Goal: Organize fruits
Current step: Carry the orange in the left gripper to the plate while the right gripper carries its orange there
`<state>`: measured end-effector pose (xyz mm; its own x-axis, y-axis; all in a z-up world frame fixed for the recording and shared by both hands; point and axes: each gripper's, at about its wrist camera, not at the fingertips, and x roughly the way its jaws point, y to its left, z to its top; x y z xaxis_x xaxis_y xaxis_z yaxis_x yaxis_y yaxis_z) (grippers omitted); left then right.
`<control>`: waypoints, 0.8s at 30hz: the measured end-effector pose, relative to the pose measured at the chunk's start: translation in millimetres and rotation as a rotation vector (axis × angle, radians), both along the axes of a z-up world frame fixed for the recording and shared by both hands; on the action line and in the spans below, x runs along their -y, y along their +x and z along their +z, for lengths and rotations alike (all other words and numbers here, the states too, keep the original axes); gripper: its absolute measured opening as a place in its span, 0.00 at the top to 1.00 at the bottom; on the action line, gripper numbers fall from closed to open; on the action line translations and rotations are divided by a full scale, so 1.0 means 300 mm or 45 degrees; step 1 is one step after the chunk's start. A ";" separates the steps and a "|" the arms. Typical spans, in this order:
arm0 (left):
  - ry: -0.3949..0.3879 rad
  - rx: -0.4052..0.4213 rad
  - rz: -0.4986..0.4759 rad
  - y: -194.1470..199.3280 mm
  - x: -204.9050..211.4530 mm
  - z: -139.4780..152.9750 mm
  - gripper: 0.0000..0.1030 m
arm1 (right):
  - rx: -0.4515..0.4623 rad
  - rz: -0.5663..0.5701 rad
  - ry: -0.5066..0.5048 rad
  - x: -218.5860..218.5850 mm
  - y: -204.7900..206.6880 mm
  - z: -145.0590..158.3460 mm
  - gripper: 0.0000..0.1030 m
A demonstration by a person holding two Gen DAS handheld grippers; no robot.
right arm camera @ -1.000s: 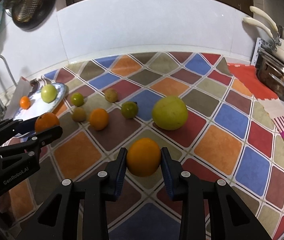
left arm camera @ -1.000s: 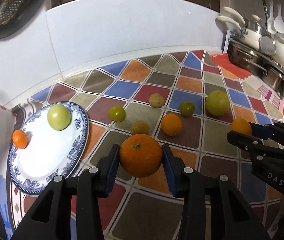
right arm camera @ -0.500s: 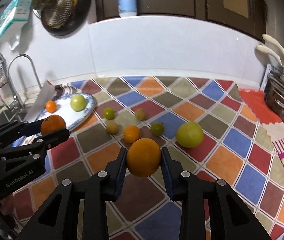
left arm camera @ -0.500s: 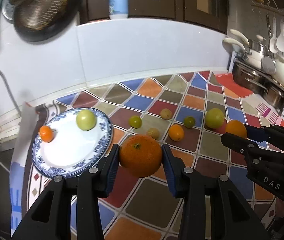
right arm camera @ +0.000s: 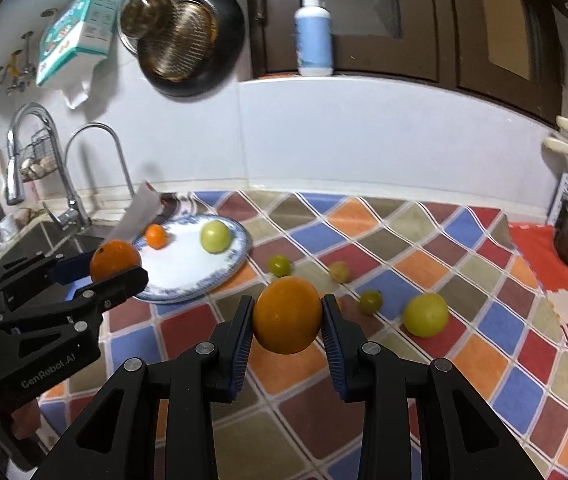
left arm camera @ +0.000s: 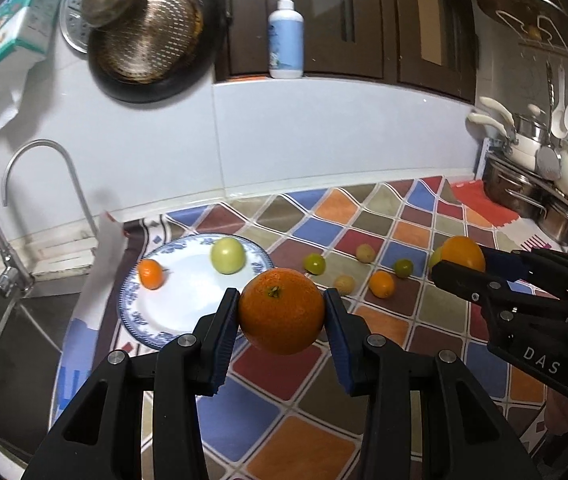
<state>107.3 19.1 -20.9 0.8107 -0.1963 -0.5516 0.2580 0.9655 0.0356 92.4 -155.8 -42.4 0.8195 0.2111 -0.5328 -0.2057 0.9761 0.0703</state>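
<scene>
My left gripper (left arm camera: 282, 312) is shut on a large rough orange (left arm camera: 282, 310), held in the air above the right edge of the blue-rimmed plate (left arm camera: 164, 312). My right gripper (right arm camera: 287, 316) is shut on a smooth orange (right arm camera: 287, 314), raised over the patterned counter. On the plate lie a small tangerine (left arm camera: 151, 274) and a green apple (left arm camera: 226, 255). Loose on the cloth are several small fruits: a green one (right arm camera: 279, 266), a yellowish one (right arm camera: 339, 271), another green one (right arm camera: 371, 301) and a big yellow-green fruit (right arm camera: 425, 314). The left gripper (right arm camera: 118, 270) also shows in the right wrist view.
A sink with a curved tap (left arm camera: 40, 196) lies left of the plate. Pots and utensils (left arm camera: 539, 176) stand at the right. A pan and strainer (left arm camera: 148, 44) hang on the wall; a soap bottle (left arm camera: 285, 36) stands on the ledge.
Both grippers have risen and drawn back from the counter with their oranges still held. The plate and loose fruits now look smaller and farther off, and more of the wall shows.
</scene>
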 end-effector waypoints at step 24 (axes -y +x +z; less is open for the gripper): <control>0.021 0.009 0.106 0.120 -0.207 0.015 0.60 | 0.058 0.226 0.025 -0.284 0.171 0.047 0.67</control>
<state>143.4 81.1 -16.3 0.8278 -0.1190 -0.5482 0.1764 0.9829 0.0530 143.6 -70.6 -28.5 0.7915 0.3643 -0.4906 -0.3780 0.9227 0.0754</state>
